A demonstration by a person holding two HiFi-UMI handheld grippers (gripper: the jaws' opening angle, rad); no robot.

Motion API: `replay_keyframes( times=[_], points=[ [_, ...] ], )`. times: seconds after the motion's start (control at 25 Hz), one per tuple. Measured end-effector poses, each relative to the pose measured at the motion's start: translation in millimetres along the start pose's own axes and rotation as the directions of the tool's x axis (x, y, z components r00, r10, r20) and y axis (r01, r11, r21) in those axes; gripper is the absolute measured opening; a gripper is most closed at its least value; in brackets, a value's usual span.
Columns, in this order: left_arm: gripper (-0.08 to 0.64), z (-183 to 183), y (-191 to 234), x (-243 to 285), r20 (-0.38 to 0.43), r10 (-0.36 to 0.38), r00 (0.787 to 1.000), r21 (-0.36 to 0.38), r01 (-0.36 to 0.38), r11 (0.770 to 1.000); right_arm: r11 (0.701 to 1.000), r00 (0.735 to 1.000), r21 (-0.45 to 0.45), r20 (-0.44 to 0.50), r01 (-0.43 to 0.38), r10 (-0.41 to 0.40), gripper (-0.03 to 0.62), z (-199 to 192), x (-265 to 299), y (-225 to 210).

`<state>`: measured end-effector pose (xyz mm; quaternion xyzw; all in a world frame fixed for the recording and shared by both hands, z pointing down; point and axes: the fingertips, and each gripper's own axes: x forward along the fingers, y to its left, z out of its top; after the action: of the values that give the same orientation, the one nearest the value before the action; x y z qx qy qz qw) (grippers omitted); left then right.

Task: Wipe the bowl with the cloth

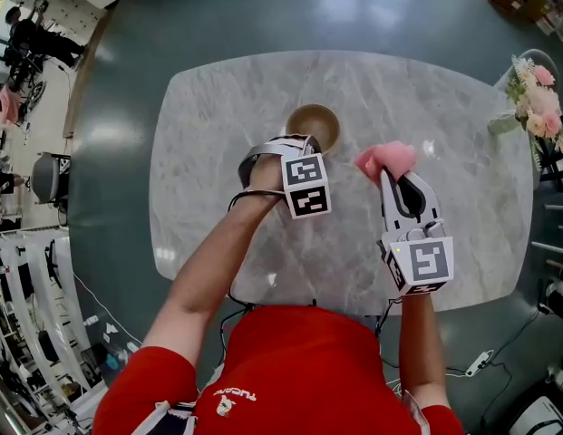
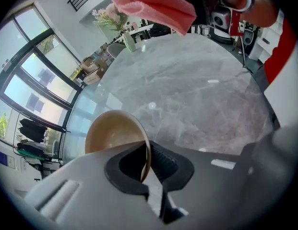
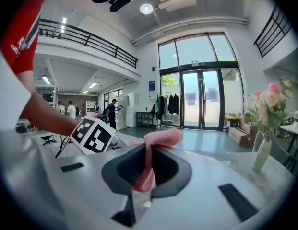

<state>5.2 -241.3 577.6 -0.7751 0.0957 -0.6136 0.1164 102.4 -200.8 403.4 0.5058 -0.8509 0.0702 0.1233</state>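
A tan bowl point(image 1: 314, 125) is over the middle of the marble table point(image 1: 218, 107), tilted, with its rim pinched in my left gripper point(image 1: 304, 140), which is shut on it. In the left gripper view the bowl point(image 2: 110, 133) hangs tipped from the jaws of that left gripper point(image 2: 146, 164). My right gripper point(image 1: 390, 172) is shut on a pink cloth point(image 1: 386, 159), held to the right of the bowl and apart from it. The cloth point(image 3: 158, 140) bunches out of the right gripper point(image 3: 148, 169), and the cloth point(image 2: 153, 6) also shows at the top of the left gripper view.
A vase of pink flowers point(image 1: 535, 107) stands at the table's right edge. Cables point(image 1: 236, 202) trail from the grippers over the near edge. Racks and equipment point(image 1: 27, 270) crowd the floor at the left.
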Motion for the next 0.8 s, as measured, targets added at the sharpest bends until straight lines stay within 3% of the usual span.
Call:
replay_keyframes(
  times=[0.24, 0.8],
  points=[
    [0.012, -4.1, 1.0, 16.3, -0.036, -0.011, 0.999, 0.033, 0.012, 0.999, 1.000, 1.000, 0.008, -0.006, 0.001, -0.001, 0.020, -4.1, -5.0, -5.7],
    [0.014, -0.7, 1.2, 27.9, -0.036, -0.051, 0.998, 0.044, 0.052, 0.998, 0.999, 1.000, 0.035, -0.009, 0.006, -0.006, 0.020, -13.4, -5.9, -18.9]
  ],
)
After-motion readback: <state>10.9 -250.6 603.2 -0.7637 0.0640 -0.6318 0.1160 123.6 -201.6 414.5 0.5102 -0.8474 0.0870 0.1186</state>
